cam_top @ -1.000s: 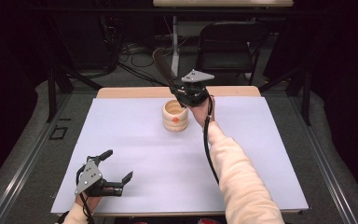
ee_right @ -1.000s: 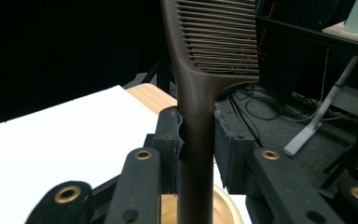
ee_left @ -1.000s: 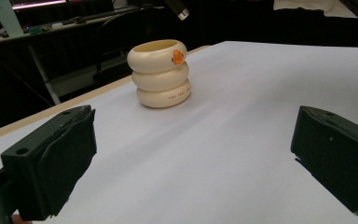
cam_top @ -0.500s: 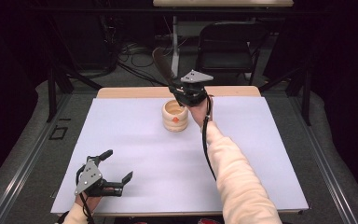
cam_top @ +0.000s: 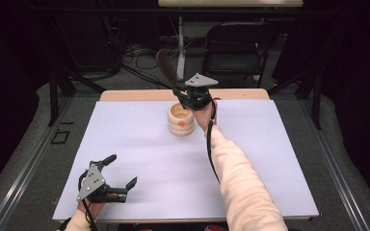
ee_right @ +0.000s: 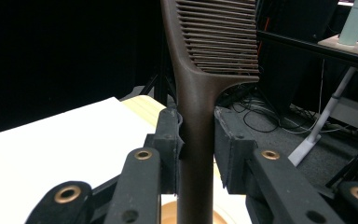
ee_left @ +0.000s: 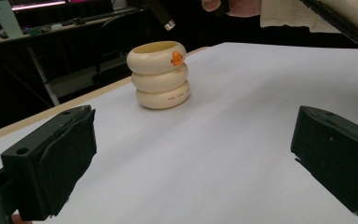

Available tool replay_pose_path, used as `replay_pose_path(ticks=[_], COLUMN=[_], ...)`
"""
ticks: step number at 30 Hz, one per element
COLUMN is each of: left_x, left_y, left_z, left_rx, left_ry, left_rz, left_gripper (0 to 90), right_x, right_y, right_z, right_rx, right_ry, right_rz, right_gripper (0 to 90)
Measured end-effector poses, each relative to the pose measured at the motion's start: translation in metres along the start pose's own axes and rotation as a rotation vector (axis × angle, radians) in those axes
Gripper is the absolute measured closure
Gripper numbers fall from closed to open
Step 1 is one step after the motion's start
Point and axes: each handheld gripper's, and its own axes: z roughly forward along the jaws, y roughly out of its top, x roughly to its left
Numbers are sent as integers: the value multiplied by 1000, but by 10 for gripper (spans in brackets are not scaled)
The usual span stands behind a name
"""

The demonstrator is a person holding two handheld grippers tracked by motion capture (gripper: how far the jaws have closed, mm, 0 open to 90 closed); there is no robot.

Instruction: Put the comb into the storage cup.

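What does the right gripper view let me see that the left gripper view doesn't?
Right gripper view alone: the brown comb's teeth, with its handle clamped between the right claw.

Left gripper view alone: the whole cream ringed holder standing upright with its orange mark, framed by the left claw, open and holding nothing.

Both: the white table cover, and a bit of the holder's rim.

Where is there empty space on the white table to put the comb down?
Lots: the white sheet is bare from the cream holder to the near edge. Crowded spots: around the holder under the right gripper with the comb, and the left gripper.
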Motion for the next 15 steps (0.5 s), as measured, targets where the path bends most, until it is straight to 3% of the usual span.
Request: replay_pose_path(ticks=[15], left_x=[0], left_y=[0], left_z=[0], left_rx=[-2], left_ry=[1], left_rz=[-4], left_gripper=[0], right_x=[3], right_y=[-10], right_z=[13], right_rx=[1], right_ry=[17], right_rz=[-1], right_gripper=[724])
